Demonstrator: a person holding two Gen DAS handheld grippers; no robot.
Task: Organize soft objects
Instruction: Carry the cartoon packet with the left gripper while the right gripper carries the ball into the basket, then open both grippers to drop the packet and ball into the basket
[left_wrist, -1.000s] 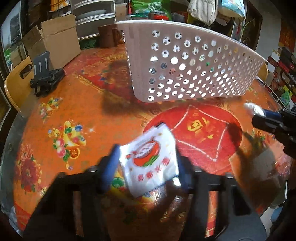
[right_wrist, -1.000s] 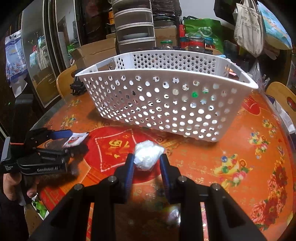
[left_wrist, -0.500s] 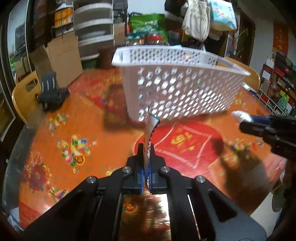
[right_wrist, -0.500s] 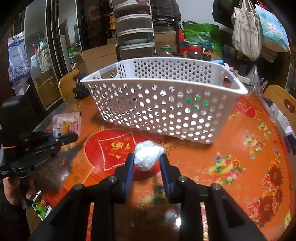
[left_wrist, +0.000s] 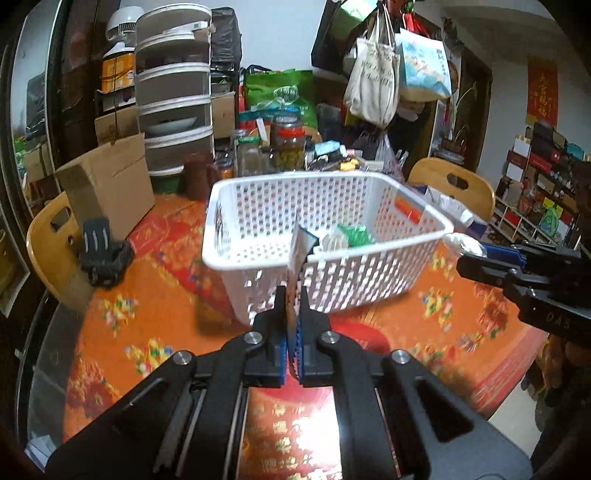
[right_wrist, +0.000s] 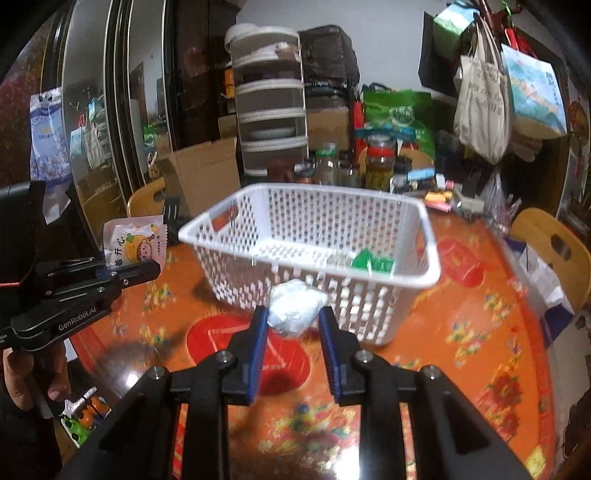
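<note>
A white perforated basket (left_wrist: 258, 266) (right_wrist: 421, 277) stands on the red patterned table; a green packet (left_wrist: 356, 236) (right_wrist: 371, 263) and a whitish item lie inside. My left gripper (left_wrist: 292, 291) is shut on a flat snack packet (left_wrist: 301, 251), seen edge-on, held raised in front of the basket's near wall. The packet's printed face (right_wrist: 133, 245) shows in the right wrist view above the left gripper (right_wrist: 147, 271). My right gripper (right_wrist: 293, 314) is shut on a white crumpled soft wad (right_wrist: 295, 312), held above the table before the basket; it also shows at right in the left wrist view (left_wrist: 461, 243).
A black phone stand (left_wrist: 103, 251) sits at the table's left by a wooden chair (left_wrist: 51, 236). A cardboard box (left_wrist: 110, 184), jars (left_wrist: 291, 144) and stacked drawers (left_wrist: 173, 103) crowd the far edge. Another chair (left_wrist: 454, 184) stands at right. Bags hang above.
Both grippers rose with their loads and now look down into the basket. The left gripper shut on the snack packet and turned it edge-on.
</note>
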